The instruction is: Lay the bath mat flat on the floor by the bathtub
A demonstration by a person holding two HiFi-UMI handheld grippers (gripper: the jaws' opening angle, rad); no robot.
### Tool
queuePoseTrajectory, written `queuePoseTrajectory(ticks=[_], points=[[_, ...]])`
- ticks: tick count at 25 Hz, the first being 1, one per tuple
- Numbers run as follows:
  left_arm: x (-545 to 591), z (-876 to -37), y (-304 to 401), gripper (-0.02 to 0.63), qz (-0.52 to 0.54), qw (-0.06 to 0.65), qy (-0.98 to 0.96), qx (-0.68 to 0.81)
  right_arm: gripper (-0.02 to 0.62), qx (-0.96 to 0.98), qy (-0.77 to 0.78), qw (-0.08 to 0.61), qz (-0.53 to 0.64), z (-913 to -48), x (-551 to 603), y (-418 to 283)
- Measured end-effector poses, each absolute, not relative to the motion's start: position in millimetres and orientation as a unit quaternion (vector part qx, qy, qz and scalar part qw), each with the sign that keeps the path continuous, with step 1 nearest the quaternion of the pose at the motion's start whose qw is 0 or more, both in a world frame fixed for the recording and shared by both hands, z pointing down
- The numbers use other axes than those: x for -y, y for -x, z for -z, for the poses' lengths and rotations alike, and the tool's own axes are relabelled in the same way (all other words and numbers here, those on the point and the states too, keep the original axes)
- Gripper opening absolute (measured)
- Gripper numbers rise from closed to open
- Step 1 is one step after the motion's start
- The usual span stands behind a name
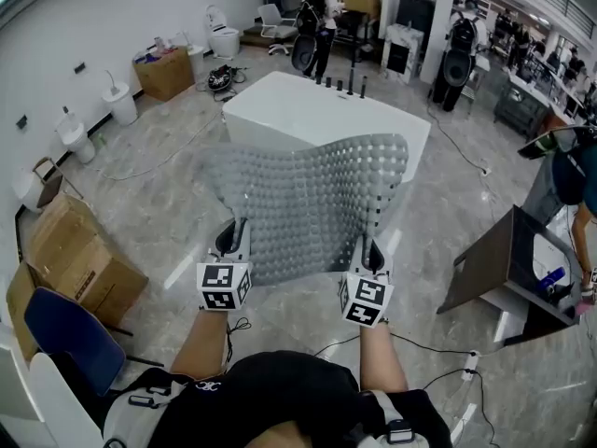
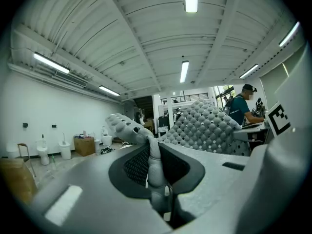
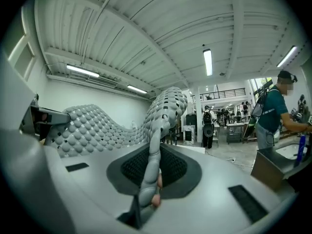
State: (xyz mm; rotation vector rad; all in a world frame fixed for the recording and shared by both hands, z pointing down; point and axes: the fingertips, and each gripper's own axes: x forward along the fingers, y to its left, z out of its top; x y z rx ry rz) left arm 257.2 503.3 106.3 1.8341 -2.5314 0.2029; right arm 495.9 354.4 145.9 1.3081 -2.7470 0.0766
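Marble-patterned floor point(image 1: 168, 157) before one white bathtub point(image 1: 298, 110). One grey bath mat point(image 1: 308, 203) hangs in the air in front of the tub, sagging and rippling: judged soft, light and rubbery. Two grippers, left gripper point(image 1: 233, 237) and right gripper point(image 1: 371, 251), each clamp its near edge; the corners seem the best hold.

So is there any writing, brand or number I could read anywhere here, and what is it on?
None can be read.
Black-and-white cube on the left tool: square pattern, no letters.
Matching cube on the right tool: likewise.
Brown cardboard boxes: any print too small.
Grey dimpled rubber bath mat: no label showing.
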Motion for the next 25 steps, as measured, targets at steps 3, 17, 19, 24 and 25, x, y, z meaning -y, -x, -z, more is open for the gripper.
queuePoseTrajectory(ticks=[3, 17, 19, 24, 25], points=[[-502, -109, -256, 0.046, -0.072, 0.007, -0.587, 0.807, 0.044, 0.902, -0.428, 0.051, -0.035, -147, -355, -493], [-527, -118, -212, 0.048, -0.062, 0.000, -0.596, 0.800, 0.044, 0.895, -0.439, 0.029, -0.064, -147, -372, -454], [-533, -121, -205, 0.048, -0.063, -0.001, -0.600, 0.798, 0.044, 0.894, -0.442, 0.027, -0.066, -149, -379, -446], [-535, -129, -187, 0.048, -0.064, 0.008, -0.602, 0.796, 0.044, 0.895, -0.438, 0.032, -0.070, -154, -385, -430], [-535, -131, -183, 0.048, -0.064, 0.009, -0.602, 0.796, 0.044, 0.896, -0.438, 0.033, -0.072, -156, -385, -427]])
